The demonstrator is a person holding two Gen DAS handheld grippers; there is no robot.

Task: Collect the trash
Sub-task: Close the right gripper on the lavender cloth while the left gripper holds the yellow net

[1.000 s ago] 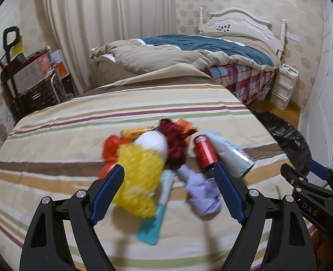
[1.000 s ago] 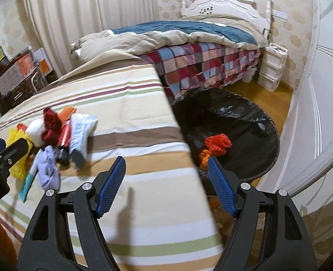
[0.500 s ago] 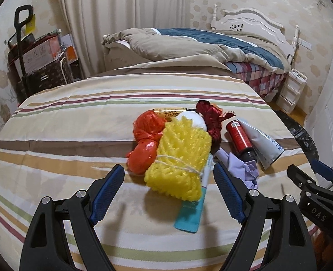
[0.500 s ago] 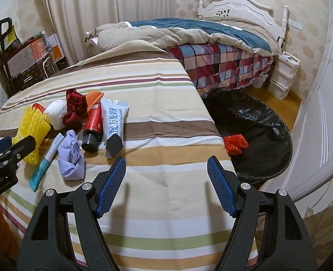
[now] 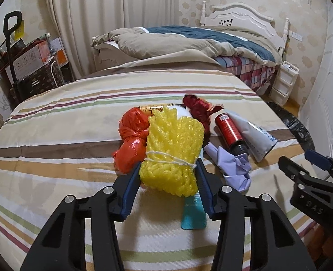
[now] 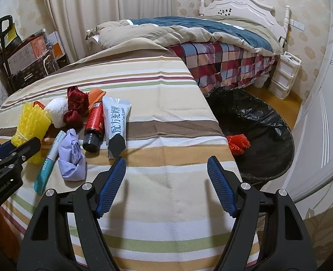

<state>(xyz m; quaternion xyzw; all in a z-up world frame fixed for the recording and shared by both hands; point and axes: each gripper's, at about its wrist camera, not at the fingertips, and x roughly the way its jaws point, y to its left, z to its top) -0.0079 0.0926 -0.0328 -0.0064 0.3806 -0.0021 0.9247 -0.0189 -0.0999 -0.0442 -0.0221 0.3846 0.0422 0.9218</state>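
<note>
On the striped cover lies a pile of trash. My left gripper is closing, and its blue pads press both sides of the tied end of a yellow foam net. An orange plastic bag touches the net's left side. To its right lie a dark red ribbon, a red bottle, a white tube, a lilac cloth and a teal tube. My right gripper stands open over bare cover, right of the pile.
A black-lined trash bin stands on the floor right of the cover, with a red foam net inside. Behind is a bed with a plaid sheet, a white drawer unit and stacked boxes at the left wall.
My left gripper came in over the pile and its jaws narrowed from wide open onto the yellow foam net. The right wrist view swung from the bin toward the pile, then held still.
</note>
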